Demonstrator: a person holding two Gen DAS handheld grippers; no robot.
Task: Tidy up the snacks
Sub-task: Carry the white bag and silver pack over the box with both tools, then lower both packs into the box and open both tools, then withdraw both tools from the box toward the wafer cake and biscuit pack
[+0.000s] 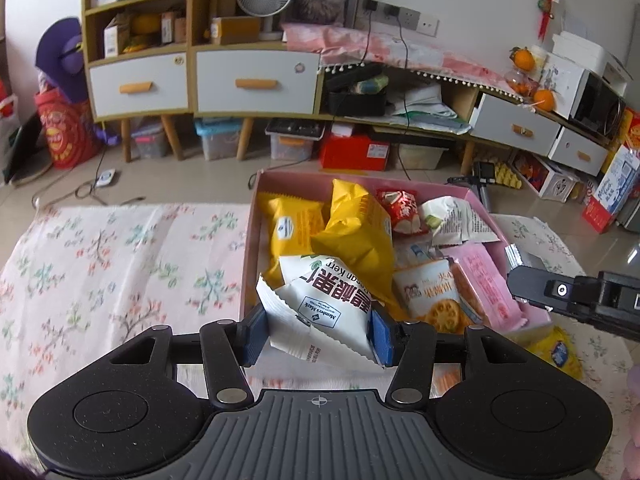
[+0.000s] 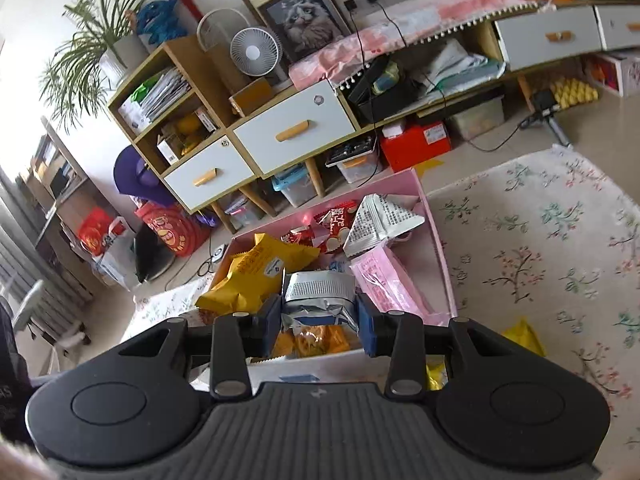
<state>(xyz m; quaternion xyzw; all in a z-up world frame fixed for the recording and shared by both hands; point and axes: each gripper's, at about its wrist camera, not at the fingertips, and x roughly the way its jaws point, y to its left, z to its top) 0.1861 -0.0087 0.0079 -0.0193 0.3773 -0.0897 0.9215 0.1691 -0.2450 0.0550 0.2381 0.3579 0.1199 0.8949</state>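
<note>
A pink box (image 1: pixel 256 216) on the flowered cloth holds several snack packs: yellow bags (image 1: pixel 352 224), a red pack (image 1: pixel 400 208), a pink pack (image 1: pixel 484 280) and a cracker pack (image 1: pixel 432 296). My left gripper (image 1: pixel 318 334) is shut on a white snack packet (image 1: pixel 320 304) at the box's near left corner. My right gripper (image 2: pixel 318 322) is shut on a silver foil snack pack (image 2: pixel 316 296) above the box (image 2: pixel 436 240); its body shows in the left wrist view (image 1: pixel 576 300) at the box's right edge.
A yellow pack (image 1: pixel 556 352) lies on the cloth (image 1: pixel 120 280) right of the box, also in the right wrist view (image 2: pixel 524 336). Behind stand cabinets with drawers (image 1: pixel 252 84), bins and a red box (image 1: pixel 356 152) on the floor.
</note>
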